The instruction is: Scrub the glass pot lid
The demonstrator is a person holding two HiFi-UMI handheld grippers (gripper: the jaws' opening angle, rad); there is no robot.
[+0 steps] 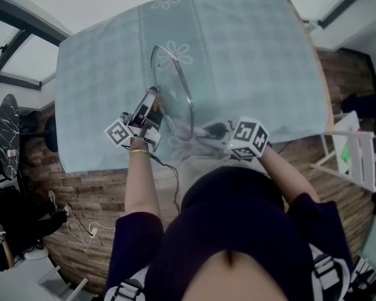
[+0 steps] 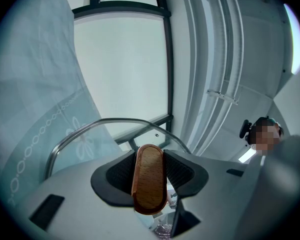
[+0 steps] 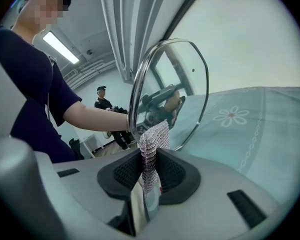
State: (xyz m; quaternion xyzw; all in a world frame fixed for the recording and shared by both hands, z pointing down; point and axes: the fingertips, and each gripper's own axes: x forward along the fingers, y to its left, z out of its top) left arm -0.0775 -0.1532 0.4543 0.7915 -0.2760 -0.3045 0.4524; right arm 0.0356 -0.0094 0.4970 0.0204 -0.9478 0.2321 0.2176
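pale checked cloth with flower prints covers the worktop (image 1: 250,55). the glass pot lid (image 1: 172,93) stands on edge between the two grippers, likely so that one face is open to scrubbing. the left gripper (image 1: 149,105) is clamped on the lid's wooden handle (image 2: 149,184), jaws fairly wide around it, propping the lid up. the right gripper (image 3: 149,169) is pinched tight on a metal mesh cloth (image 3: 154,136). the lid's lower rim sits just ahead of that cloth; whether they touch i cannot tell.
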